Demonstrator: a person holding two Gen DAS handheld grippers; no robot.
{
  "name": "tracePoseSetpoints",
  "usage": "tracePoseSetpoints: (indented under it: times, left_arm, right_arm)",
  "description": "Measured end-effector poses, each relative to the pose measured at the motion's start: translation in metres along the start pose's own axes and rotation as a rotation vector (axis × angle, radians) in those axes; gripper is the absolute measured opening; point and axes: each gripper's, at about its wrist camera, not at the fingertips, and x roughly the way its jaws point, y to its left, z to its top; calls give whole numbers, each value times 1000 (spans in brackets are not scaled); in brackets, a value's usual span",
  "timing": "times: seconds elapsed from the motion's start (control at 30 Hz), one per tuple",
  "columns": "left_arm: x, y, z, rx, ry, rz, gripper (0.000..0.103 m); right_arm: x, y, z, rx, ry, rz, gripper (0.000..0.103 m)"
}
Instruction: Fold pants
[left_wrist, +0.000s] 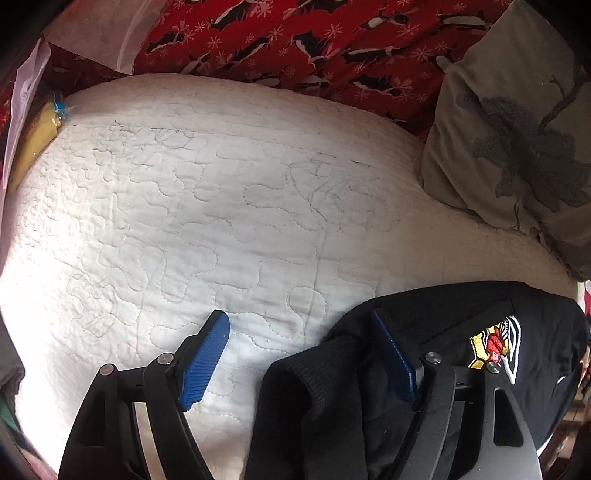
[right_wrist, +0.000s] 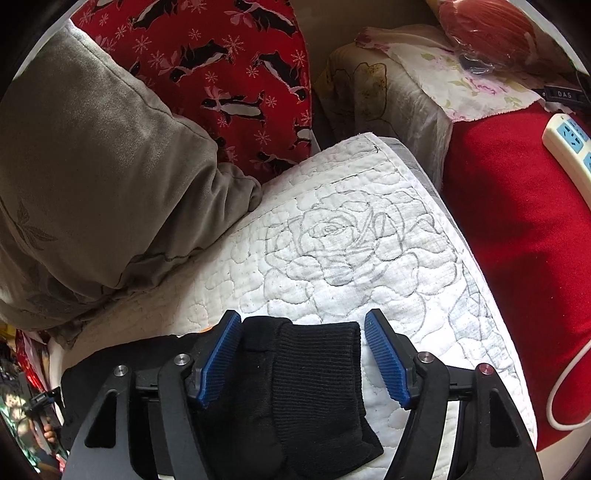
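White quilted bedspread (left_wrist: 207, 206) fills both views; the black pants (left_wrist: 443, 332) lie on it, at the near edge in each pic. Only the right wrist view shows the quilt's corner w/ a grey stitched rose (right_wrist: 343, 243); left view has just meander stitching.

Red penguin-print fabric (left_wrist: 332, 48) runs along the back in both. Grey-green pillow (left_wrist: 517, 147) w/ a dark tree-like motif sits at right in left view, at left in right view.

Right view only: a red cloth (right_wrist: 517, 240) beside the quilt, a floral-print cover (right_wrist: 406, 74) behind it, a white power strip (right_wrist: 569, 144) w/ blue sockets and its cord on the red cloth, a bagged red item (right_wrist: 491, 33) at top. Small dark tag nr the strip reads "DAS" (right_wrist: 564, 94).

Left view only: yellow item (left_wrist: 37, 147) w/ blue tie at far left, clear plastic sheet (left_wrist: 103, 33) top left, and an embroidered crest (left_wrist: 496, 347) (yellow, red, white) on the pants – no legible text on it.

Left claw (left_wrist: 301, 356): spread wide; ribbed cuff bunched against the right finger, left pad (left_wrist: 205, 360) clear over bare quilt – not pinching.

Right claw (right_wrist: 303, 360): spread, ribbed black cuffs (right_wrist: 314, 369) lying btwn the pads; left pad touches or nearly touches fabric, right pad (right_wrist: 388, 358) apart from it – no squeeze.
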Motion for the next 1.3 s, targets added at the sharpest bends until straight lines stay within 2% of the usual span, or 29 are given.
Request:
tracePoseSetpoints:
  times: [0.03,0.1,0.13,0.2,0.23,0.27,0.3,0.37,0.43,0.6,0.77,0.9,1.07,1.2,1.3]
  left_arm:
    - [-1,-2,-2,19,1,-33,78]
    - [-2,-7,-5,61,6,-82,68]
    - [-4,-11,-8,79,11,-85,58]
    - [-11,-22,-14,131,1,-25,51]
    - [-14,-27,-17,150,-4,15,40]
    - [-19,-31,-20,159,-9,43,29]
    - [-24,-34,-21,161,-17,85,27]
    - [-36,-46,-23,166,-40,135,26]
    - [-50,-60,-26,183,-85,211,26]
    - [-83,-108,-32,175,-179,364,23]
    - [-124,-133,-58,104,-278,424,21]
    - [-153,-137,-101,24,-331,403,20]
    - [-191,-130,-150,-46,-370,369,20]
    - [-217,-119,-194,-104,-397,311,20]
    - [-220,-99,-234,-173,-387,245,20]
  right_arm:
    - [0,0,-1,-1,1,-1,73]
    - [0,3,-1,-16,11,-9,74]
    - [0,6,-1,-29,19,-13,74]
    - [1,12,-2,-67,33,-43,69]
    - [1,16,-4,-90,39,-64,56]
    - [0,20,-5,-112,41,-88,37]
    - [-2,22,-6,-124,45,-83,35]
    - [-9,27,-9,-155,39,-77,23]
    - [-18,36,-12,-201,24,-90,19]
    - [-53,54,-7,-262,-62,-98,18]
    - [-100,75,-4,-347,-188,-66,17]
    - [-116,70,-22,-384,-218,-58,17]
    - [-125,43,-56,-363,-211,-35,17]
    - [-134,13,-87,-320,-201,-7,17]
    - [-143,-7,-114,-289,-191,23,17]
